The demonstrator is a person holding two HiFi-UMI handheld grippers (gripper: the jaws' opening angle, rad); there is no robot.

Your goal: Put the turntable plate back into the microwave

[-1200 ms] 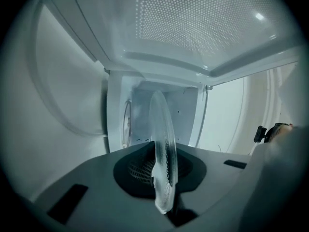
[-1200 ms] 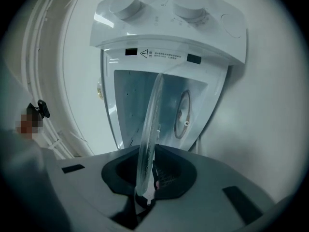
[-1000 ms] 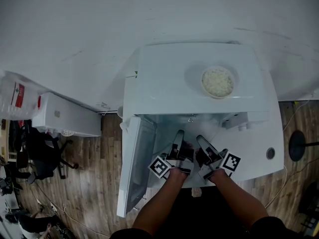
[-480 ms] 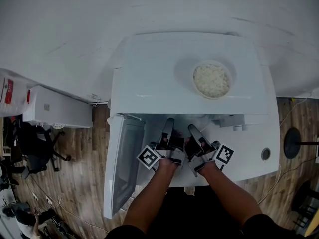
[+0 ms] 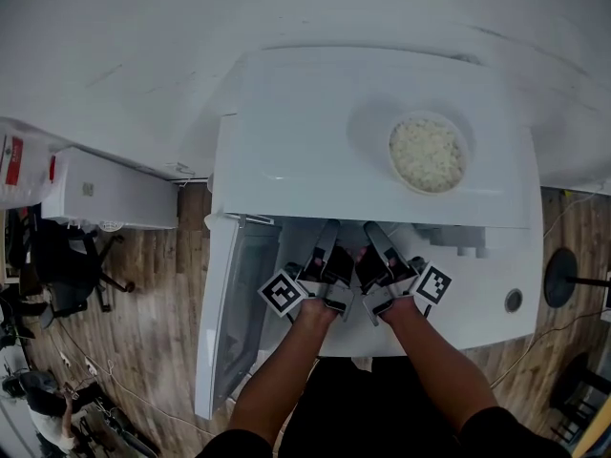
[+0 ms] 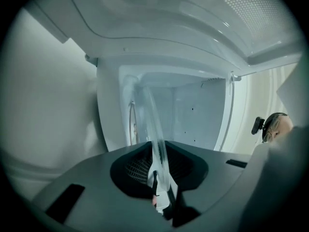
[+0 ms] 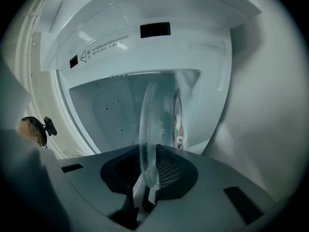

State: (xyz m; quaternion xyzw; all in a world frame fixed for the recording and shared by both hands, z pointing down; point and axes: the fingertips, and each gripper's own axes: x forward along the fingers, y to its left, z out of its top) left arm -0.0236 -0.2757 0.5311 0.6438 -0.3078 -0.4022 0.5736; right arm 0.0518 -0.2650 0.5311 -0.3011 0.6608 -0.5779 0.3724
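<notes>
A white microwave (image 5: 325, 132) is seen from above with its door (image 5: 234, 294) swung open to the left. My left gripper (image 5: 327, 248) and right gripper (image 5: 375, 248) reach side by side into the open front. Each is shut on the rim of the clear glass turntable plate. The plate (image 6: 150, 129) stands edge-on between the jaws of the left gripper (image 6: 161, 195). In the right gripper view the plate (image 7: 153, 129) is likewise pinched by the right gripper (image 7: 146, 185). The white cavity (image 7: 111, 110) lies just ahead. The microwave's top hides the plate in the head view.
A bowl of white rice (image 5: 428, 153) sits on top of the microwave at the right. The microwave rests on a white table (image 5: 482, 299). A low white cabinet (image 5: 110, 194) and a black office chair (image 5: 67, 280) stand on the wooden floor at the left.
Both grippers have moved forward with the plate, so their fingertips now reach under the microwave's front edge. The head view has shifted a little.
</notes>
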